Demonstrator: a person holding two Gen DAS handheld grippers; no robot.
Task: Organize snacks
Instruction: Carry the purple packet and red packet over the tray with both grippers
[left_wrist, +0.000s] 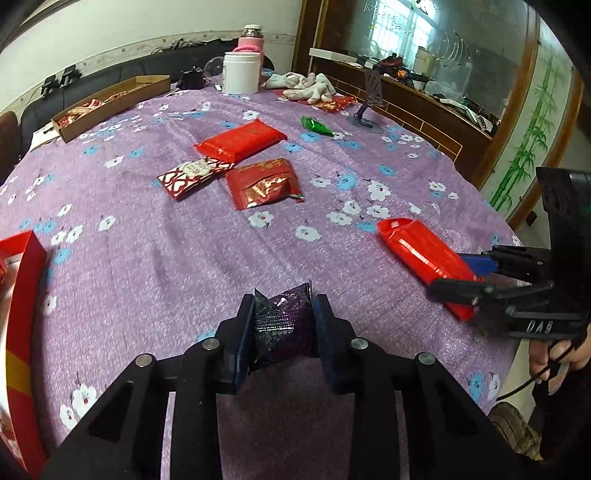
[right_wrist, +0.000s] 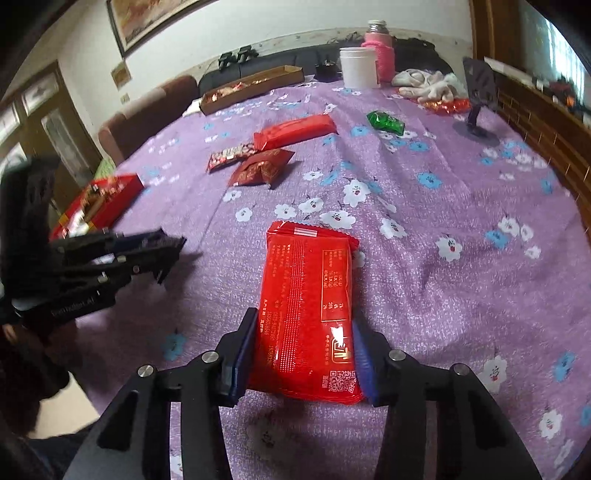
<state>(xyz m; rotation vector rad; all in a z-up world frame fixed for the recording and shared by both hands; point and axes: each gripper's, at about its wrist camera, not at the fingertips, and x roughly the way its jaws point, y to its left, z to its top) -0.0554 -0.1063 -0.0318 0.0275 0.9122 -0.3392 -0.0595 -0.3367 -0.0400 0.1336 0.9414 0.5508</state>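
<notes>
My left gripper (left_wrist: 283, 314) is shut on a small dark purple snack packet (left_wrist: 284, 325) held just above the purple tablecloth. My right gripper (right_wrist: 304, 332) is shut on a long red snack packet (right_wrist: 306, 306), which also shows at the right in the left wrist view (left_wrist: 424, 254). Loose on the cloth farther out lie a red packet (left_wrist: 240, 142), a red-and-white heart-patterned packet (left_wrist: 192, 177), a dark red pouch (left_wrist: 264, 186) and a small green packet (left_wrist: 316, 125). A red box (right_wrist: 98, 201) stands at the left edge; it also shows in the left wrist view (left_wrist: 22, 295).
A long cardboard tray (left_wrist: 110, 101) with snacks sits at the far left. A white jar (left_wrist: 241, 72), a pink bottle (left_wrist: 252, 40), crumpled cloths (left_wrist: 306, 86) and a black stand (left_wrist: 369, 107) are at the far side. A wooden cabinet (left_wrist: 443, 122) borders the table on the right.
</notes>
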